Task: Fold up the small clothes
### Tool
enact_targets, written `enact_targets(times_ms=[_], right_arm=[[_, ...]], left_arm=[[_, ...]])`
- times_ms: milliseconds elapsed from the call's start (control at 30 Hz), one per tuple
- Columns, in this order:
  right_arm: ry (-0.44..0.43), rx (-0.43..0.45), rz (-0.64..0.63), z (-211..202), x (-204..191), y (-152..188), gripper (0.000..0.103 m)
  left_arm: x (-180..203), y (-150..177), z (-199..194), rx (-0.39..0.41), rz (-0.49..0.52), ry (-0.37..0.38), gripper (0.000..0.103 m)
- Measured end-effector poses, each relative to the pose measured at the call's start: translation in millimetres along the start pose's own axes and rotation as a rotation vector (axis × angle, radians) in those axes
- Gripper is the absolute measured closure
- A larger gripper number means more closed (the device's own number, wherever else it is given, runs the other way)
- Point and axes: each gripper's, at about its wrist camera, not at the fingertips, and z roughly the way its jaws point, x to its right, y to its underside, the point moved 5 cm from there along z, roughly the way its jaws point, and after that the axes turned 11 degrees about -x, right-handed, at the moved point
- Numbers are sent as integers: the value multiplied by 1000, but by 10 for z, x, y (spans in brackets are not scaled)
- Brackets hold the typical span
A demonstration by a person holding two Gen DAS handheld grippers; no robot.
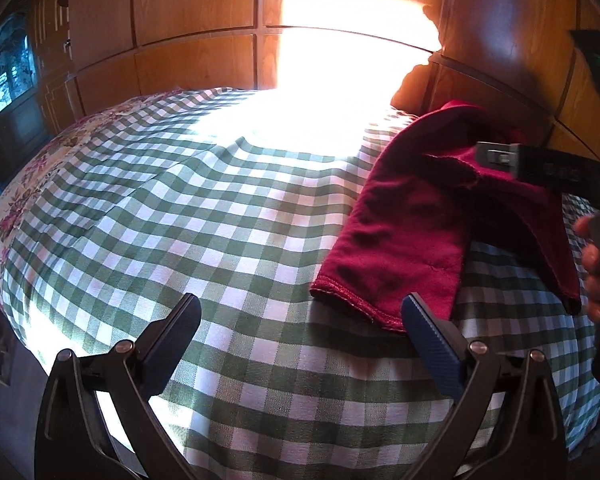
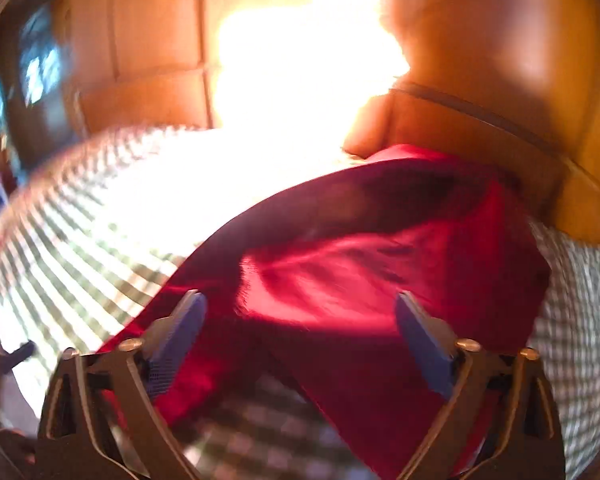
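A dark red small garment lies crumpled on the right side of a green-and-white checked bed cover. Its hemmed edge points toward me. In the left wrist view my left gripper is open above the cover with nothing between its fingers. Its right fingertip is just beside the garment's hem. In the blurred right wrist view my right gripper stands open over the red garment, its pads apart with cloth below them. One of its fingers shows over the garment's far part, with a person's hand behind it.
Wooden wall panels and a curved wooden headboard rise behind the bed. Strong sunlight washes out the far middle of the cover. A floral sheet shows at the bed's left edge, and a window at far left.
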Motion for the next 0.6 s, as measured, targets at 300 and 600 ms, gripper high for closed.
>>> enact_targets(times_ms=[300,600], right_arm=[[-19,-93,-38,256,-54,-268,90],[-47,-22,-58,-296,172,-153,98]], left_arm=[[98,94,257,-93,72,74,38],[-23,40,185,-74,24,120,102]])
